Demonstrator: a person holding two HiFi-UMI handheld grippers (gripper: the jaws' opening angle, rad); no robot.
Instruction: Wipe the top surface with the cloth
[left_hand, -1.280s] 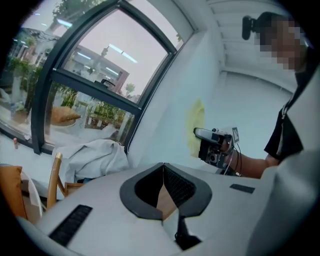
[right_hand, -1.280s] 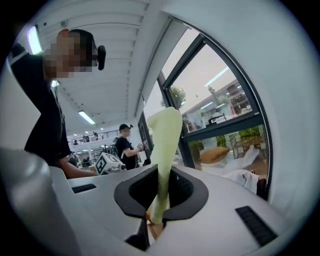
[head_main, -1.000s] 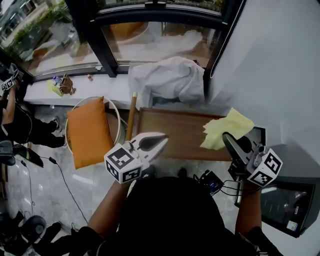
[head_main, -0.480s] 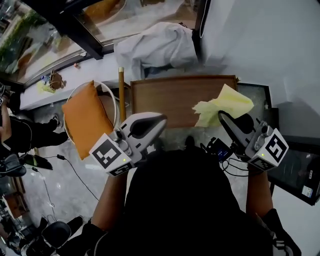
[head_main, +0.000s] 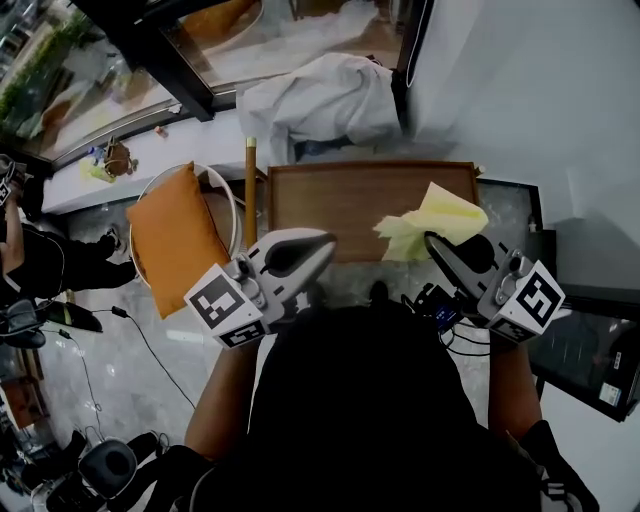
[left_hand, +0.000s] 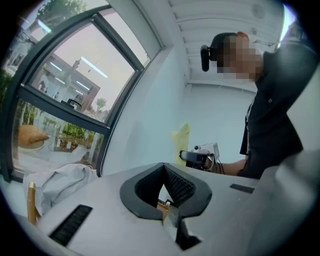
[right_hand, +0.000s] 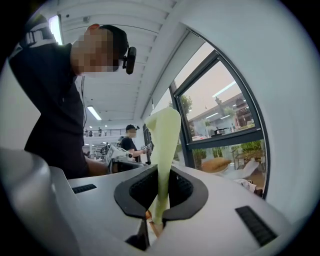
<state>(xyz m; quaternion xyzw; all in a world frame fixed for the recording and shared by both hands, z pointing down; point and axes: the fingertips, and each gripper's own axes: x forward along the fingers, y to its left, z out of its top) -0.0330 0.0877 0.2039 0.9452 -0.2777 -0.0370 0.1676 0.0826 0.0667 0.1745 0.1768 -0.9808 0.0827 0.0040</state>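
My right hand-held gripper (head_main: 436, 244) grips the cloth (head_main: 434, 214) by the bench (head_main: 330, 200); my left hand-held gripper (head_main: 318, 243) is clenched, empty.

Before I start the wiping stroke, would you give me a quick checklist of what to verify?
1. Cloth gripped: ok. The right gripper has its jaws shut on the yellow cloth.
2. Left gripper free: ok. It is shut with nothing between the jaws.
3. Cloth over the wooden top: ok. It sits above the right front part.
4. Cloth touching the top: cannot tell.
5. Top bare where visible: ok. The grippers hide the front edge.
6. White sheet off the far edge: cannot tell.
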